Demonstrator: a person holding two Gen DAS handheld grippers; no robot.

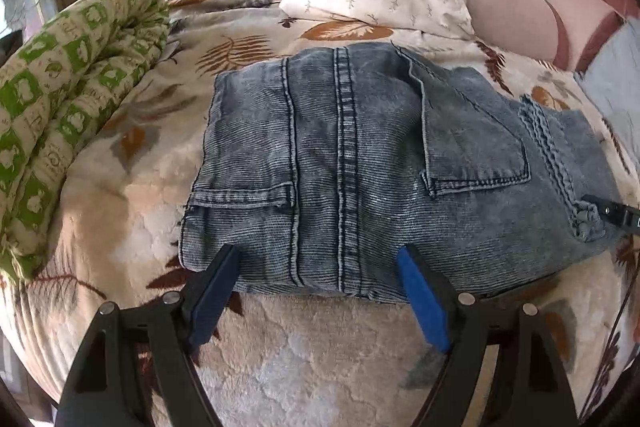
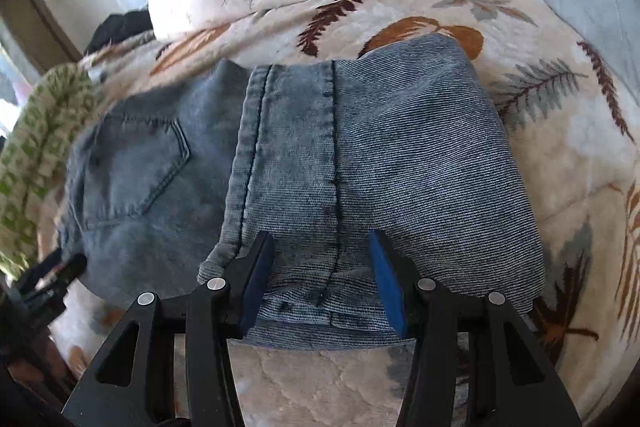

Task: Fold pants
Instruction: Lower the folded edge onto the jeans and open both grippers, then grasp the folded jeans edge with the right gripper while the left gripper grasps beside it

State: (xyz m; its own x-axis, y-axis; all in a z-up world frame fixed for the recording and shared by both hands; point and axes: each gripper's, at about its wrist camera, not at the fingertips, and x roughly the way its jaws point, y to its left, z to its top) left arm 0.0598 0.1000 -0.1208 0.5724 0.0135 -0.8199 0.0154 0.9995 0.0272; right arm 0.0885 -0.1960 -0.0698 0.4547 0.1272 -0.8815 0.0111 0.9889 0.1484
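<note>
Left gripper [image 1: 320, 265] open, folded jeans [image 1: 360, 163], bedspread [image 1: 132, 187]

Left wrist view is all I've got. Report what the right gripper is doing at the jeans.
Observer: The right gripper is open, its jaws straddling the near edge of the jeans without clamping it.
Operator: Describe the cloth under it.
Observer: It's a folded-over leg panel, with its stitched hem lying beside the back pocket.
Operator: Say what lies right of that fold.
Observer: The leaf-print blanket, with a grey fern printed there.
</note>
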